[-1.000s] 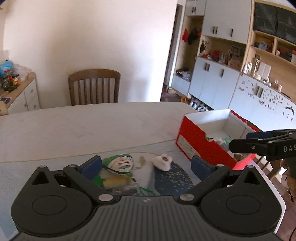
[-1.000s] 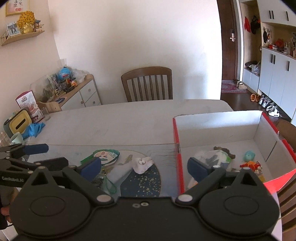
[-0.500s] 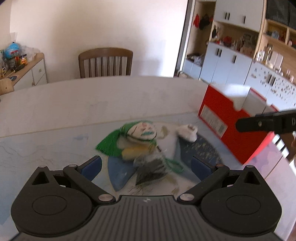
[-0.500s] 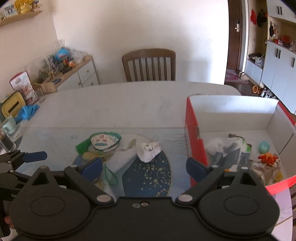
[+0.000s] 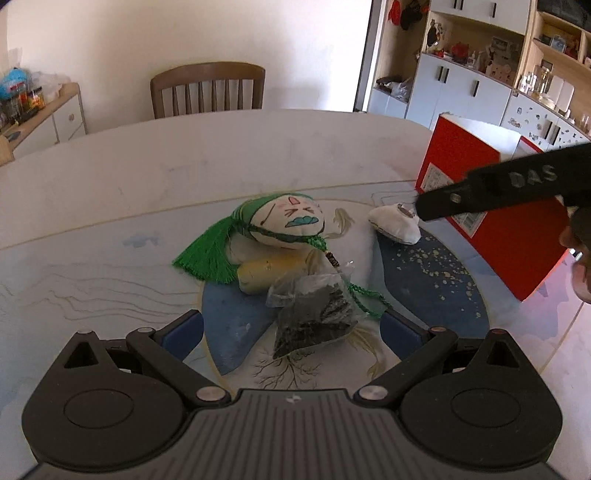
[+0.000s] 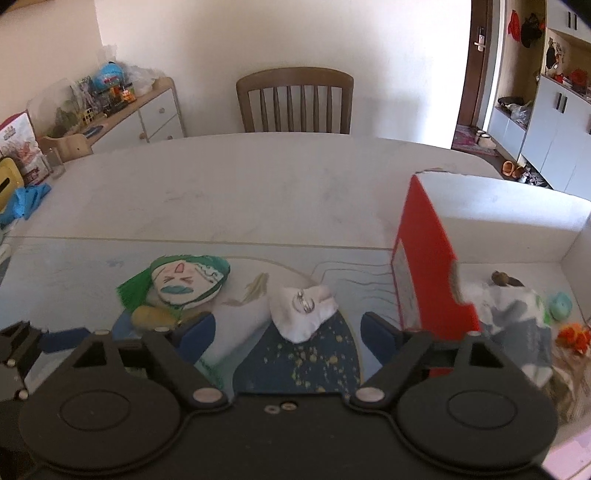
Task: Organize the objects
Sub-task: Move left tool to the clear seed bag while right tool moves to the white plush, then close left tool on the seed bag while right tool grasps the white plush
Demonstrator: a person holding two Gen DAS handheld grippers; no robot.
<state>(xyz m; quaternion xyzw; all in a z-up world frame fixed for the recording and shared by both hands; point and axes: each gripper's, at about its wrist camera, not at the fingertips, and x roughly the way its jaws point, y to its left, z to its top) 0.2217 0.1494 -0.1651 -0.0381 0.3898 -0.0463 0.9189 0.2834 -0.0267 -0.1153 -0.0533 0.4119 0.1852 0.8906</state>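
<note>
my right gripper (image 6: 286, 334) has been closing but grips nothing yet, white pouch (image 6: 303, 310) between its jaws; red box (image 6: 424, 254) just beside, left gripper (image 5: 291, 328) released over the dark packet (image 5: 314, 317).

White wall (image 6: 295, 33), wooden chair (image 6: 294, 99) (slatted), cabinets (image 5: 454, 88)

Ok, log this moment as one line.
left gripper: open over clear bag | right gripper: open, closing around white pouch | red box: partly filled
</note>
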